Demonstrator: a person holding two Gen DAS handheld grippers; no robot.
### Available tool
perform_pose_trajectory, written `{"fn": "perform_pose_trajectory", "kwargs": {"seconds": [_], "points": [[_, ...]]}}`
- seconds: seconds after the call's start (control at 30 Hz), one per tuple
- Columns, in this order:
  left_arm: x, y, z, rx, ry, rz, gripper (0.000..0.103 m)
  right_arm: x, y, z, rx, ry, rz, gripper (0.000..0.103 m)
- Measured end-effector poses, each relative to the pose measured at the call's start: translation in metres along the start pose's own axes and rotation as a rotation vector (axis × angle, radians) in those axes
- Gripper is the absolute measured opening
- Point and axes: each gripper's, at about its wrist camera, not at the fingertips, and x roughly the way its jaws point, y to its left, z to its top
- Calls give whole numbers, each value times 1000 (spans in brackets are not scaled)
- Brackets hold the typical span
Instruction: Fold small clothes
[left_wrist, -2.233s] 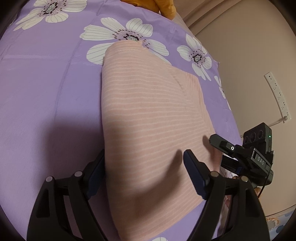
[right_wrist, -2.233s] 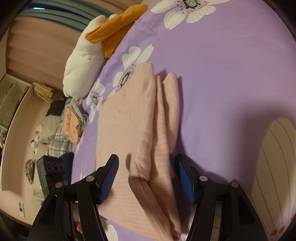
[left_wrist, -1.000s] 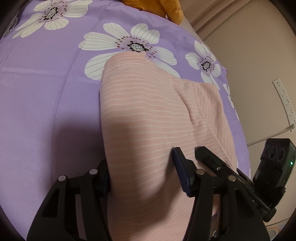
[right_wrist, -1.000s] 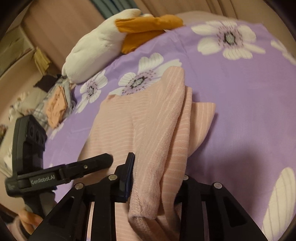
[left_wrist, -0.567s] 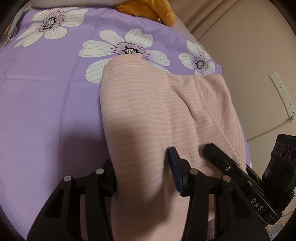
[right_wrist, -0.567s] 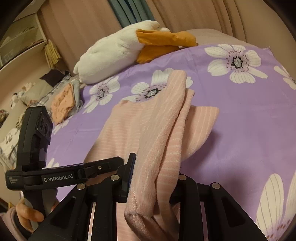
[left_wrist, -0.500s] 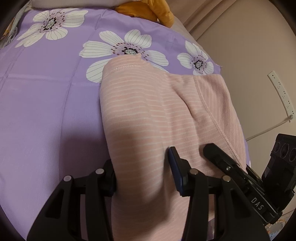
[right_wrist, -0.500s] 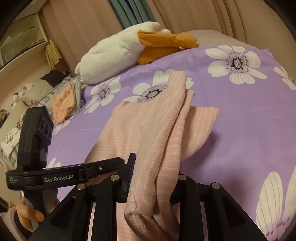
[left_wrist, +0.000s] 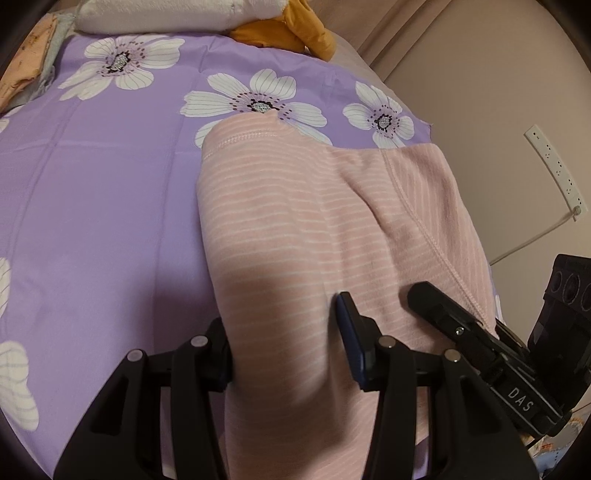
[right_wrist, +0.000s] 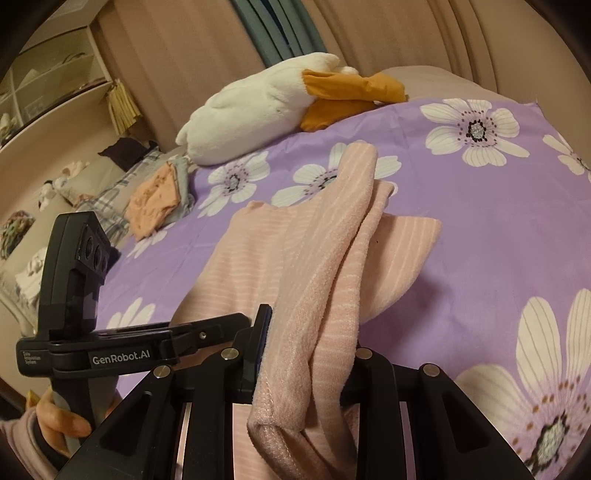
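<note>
A pink garment with thin white stripes (left_wrist: 295, 229) lies lengthwise on the purple flowered bedsheet (left_wrist: 92, 206). My left gripper (left_wrist: 284, 343) is shut on the near end of the garment and lifts it off the sheet. My right gripper (right_wrist: 306, 354) is shut on the garment's other near corner (right_wrist: 317, 295), with bunched folds rising between its fingers. The far end rests on the sheet (right_wrist: 517, 229). Each gripper shows in the other's view: the right one (left_wrist: 480, 343) and the left one (right_wrist: 155, 343).
A white and orange plush toy (right_wrist: 280, 99) lies at the head of the bed. A stack of folded clothes (right_wrist: 159, 195) sits at the sheet's far left. A wall with a white power strip (left_wrist: 554, 170) is to the right. Shelves (right_wrist: 48, 85) stand behind.
Both grippers closed on the garment's near edge and raised it. The views have tilted up, showing more of the bed's head and the room.
</note>
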Motion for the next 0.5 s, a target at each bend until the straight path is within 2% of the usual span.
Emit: {"fn": "perform_pose_trajectory", "kwargs": {"seconds": [0.5], "points": [[-61,16,-41,-38,-42,51,47,-17,50,-22,-76,20,56,28]]}}
